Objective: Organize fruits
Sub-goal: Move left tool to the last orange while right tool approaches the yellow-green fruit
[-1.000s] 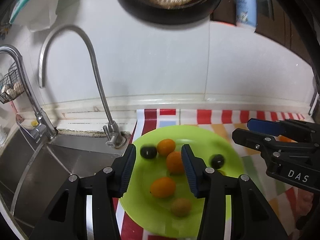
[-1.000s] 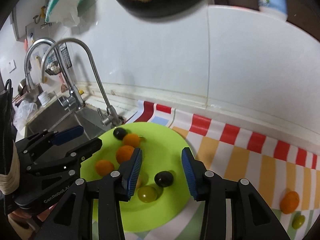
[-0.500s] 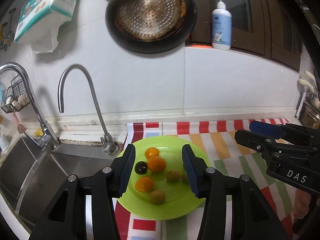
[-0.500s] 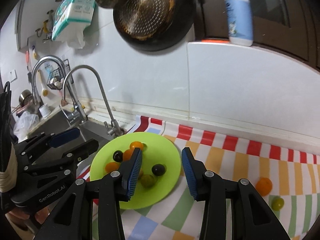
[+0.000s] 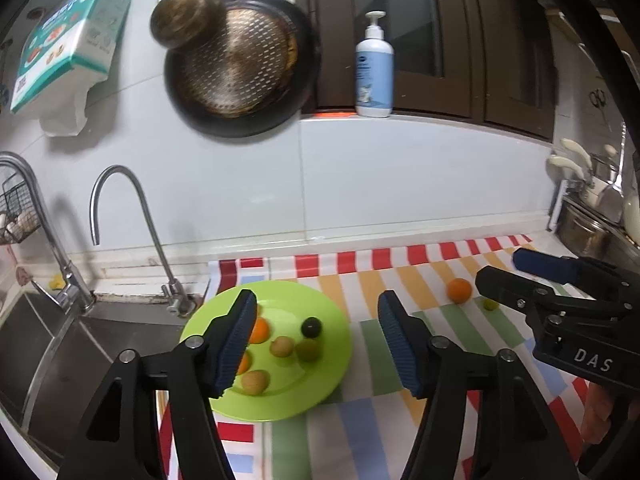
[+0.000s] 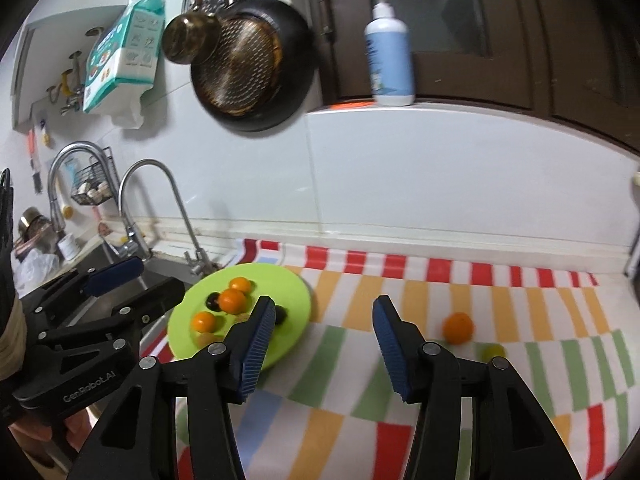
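fruits (image 5: 282, 346) on green plate (image 5: 336, 344); left tongs (image 5: 316, 338), right tongs (image 6: 323, 338) both wide open, empty.

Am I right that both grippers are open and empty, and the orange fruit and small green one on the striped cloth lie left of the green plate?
Not quite: the orange fruit and small green fruit lie right of the green plate, as the right wrist view shows. The left gripper and right gripper are indeed open and empty.

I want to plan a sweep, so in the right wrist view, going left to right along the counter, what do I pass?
Left gripper → green plate → right gripper → orange fruit → small green fruit.
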The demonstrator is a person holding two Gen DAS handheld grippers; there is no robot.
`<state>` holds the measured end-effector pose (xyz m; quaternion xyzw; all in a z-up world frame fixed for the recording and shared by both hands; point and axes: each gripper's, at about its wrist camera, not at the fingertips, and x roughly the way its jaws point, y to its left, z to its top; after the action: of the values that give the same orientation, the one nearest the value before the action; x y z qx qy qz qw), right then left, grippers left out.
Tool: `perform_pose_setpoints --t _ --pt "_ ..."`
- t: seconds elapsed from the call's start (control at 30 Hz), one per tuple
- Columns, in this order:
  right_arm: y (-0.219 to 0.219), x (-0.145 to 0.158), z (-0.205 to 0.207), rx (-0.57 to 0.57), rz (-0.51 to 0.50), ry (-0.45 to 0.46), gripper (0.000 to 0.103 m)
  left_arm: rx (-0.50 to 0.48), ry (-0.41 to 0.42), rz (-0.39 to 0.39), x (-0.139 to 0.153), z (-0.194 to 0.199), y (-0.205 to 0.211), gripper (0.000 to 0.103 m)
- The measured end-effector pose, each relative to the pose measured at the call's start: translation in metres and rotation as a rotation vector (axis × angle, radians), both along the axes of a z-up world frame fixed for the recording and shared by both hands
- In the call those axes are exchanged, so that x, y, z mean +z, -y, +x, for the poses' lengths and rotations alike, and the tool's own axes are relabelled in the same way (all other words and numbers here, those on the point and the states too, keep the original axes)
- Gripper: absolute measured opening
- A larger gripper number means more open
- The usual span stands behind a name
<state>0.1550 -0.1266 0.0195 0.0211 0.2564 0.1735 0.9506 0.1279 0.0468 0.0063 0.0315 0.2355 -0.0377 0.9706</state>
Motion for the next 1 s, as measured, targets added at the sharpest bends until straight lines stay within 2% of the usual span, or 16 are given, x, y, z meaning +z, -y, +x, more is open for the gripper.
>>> perform_pose_setpoints --t 0.07,0.27,0.43,0.53,0.8,0.87,1.0 --pt "0.008 0.002 -0.008 -0.034 -0.009 0.015 0.063 -0.021 0.007 0.005 0.001 -0.003 0.007 0.067" --pt "0.03 0.005 -0.026 -0.118 -0.025 0.033 0.063 -0.064 0.023 0.012 0.003 -0.01 0.025 0.076" --pt "0.047 0.006 -0.036 -0.178 -0.033 0.042 0.063 -0.085 0.046 0.026 0.007 -0.011 0.039 0.089" --pt "0.058 0.006 -0.04 -0.225 -0.048 0.045 0.068 -0.096 0.062 0.046 0.008 -0.012 0.047 0.091" --pt "0.083 0.001 -0.043 -0.298 -0.065 0.029 0.069 -0.153 0.056 0.059 0.008 -0.005 0.068 0.092" --pt "0.088 -0.001 -0.041 -0.309 -0.062 0.02 0.075 -0.161 0.052 0.062 0.008 -0.002 0.074 0.093" --pt "0.097 -0.004 -0.035 -0.333 -0.071 0.007 0.075 -0.183 0.047 0.079 0.005 0.007 0.084 0.094"
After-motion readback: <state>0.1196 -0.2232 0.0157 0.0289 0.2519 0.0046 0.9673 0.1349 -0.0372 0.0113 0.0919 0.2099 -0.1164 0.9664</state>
